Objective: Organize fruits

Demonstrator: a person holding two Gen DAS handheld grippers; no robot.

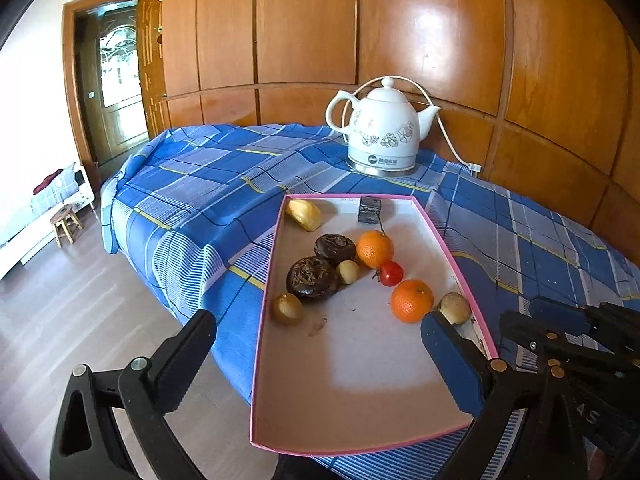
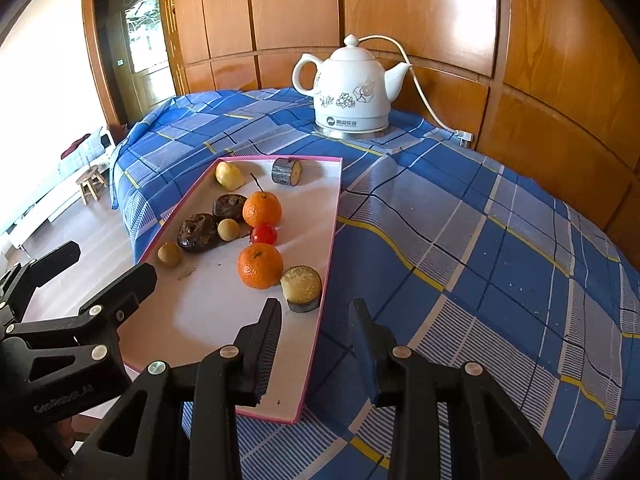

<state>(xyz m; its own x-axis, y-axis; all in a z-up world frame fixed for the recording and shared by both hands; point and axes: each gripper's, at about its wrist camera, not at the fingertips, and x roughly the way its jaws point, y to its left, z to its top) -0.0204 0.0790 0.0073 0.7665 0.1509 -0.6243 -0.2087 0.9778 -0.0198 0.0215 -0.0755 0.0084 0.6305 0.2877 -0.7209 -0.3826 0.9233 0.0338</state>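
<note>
A shallow pink-edged cardboard tray lies on the blue plaid cloth of the worktop, a white ceramic electric kettle behind it at upper centre; inside, loosely clustered, sit two orange tangerines, a small red tomato-like fruit, two dark wrinkled fruits, pale round ones and cut cane-like pieces; both pairs of tongs hover at the frame bottom, the left tongs wide apart, the right tongs apart and empty; sorted or unsorted cannot be judged; any grasp calls for gentle closing on round, rolling fruit.
</note>
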